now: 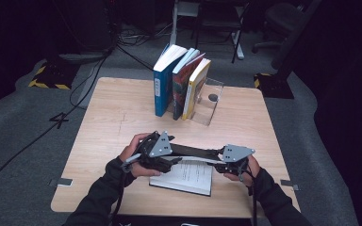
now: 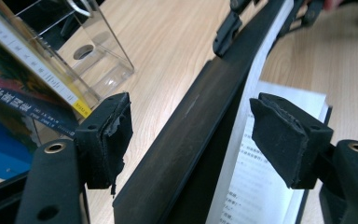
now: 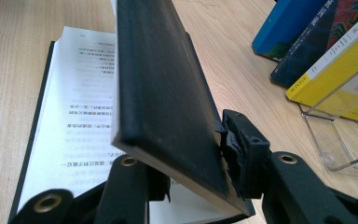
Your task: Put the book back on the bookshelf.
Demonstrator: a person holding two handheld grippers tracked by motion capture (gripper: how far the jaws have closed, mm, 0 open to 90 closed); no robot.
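Right gripper (image 3: 193,158): jaws clamped on the corner of the raised black cover (image 3: 163,79) of the open book (image 1: 185,176); one pad presses the outer face, the other sits behind the page block.
Left gripper (image 2: 191,135): jaws apart, the cover's edge running between the pads without contact on either side.
Book: lies open at the near table edge between both hands, cover lifted steeply off the pages.
Writing: printed lines on the white page (image 3: 81,112), too blurred to read; spine lettering on the yellow book (image 1: 194,87) and the blue book (image 1: 162,82), illegible.
Shelf row: three books lean together against a clear acrylic bookend (image 1: 208,101), well apart from the open book.
Surface: pale wood-grain table (image 1: 113,117).
Room: grey carpet (image 1: 23,122), cables, chair bases, dark surroundings.
Open room: bare tabletop left and right of the book row.
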